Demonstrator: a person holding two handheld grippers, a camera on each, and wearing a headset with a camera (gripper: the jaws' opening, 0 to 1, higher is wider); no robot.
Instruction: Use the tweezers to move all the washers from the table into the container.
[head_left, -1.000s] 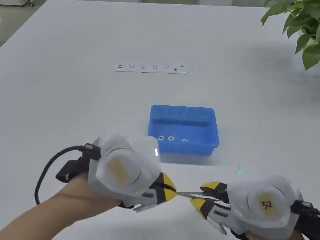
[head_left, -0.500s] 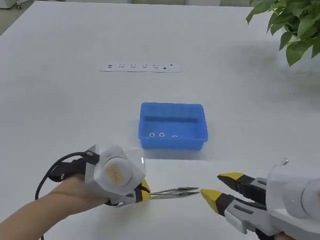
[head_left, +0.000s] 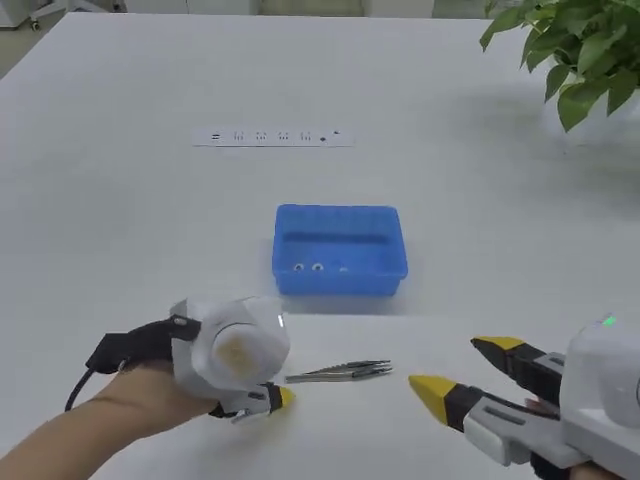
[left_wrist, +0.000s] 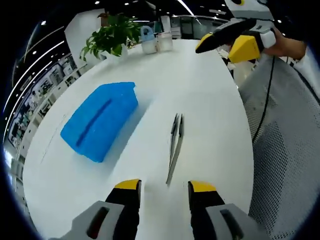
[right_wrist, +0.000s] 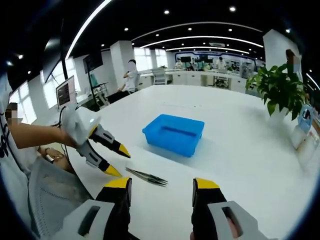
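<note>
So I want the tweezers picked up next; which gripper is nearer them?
Left, narrowly. The left gripper has the joined end of the tweezers right at its open jaws; the right gripper sits slightly beyond their tips.
</note>
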